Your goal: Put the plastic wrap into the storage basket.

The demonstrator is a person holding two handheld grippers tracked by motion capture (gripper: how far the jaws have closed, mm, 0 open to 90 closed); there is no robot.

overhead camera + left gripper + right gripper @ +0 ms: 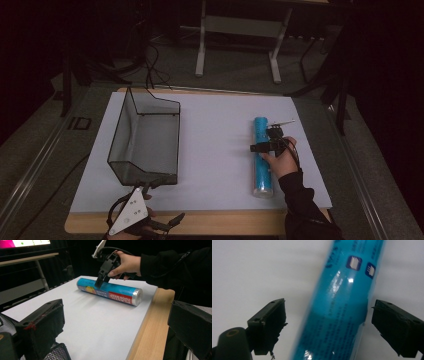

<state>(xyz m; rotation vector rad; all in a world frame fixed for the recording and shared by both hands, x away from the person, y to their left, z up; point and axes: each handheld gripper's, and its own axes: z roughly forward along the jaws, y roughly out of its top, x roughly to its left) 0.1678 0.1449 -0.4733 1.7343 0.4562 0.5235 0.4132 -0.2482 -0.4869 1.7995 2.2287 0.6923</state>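
While astride the blue roll (337, 315), right gripper (328, 322) down-tilted.

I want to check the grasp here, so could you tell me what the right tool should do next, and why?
Probably close on the tube. The right tool is open with a jaw on each side of it, neither pad clearly touching, and the tube lies flat on the table.
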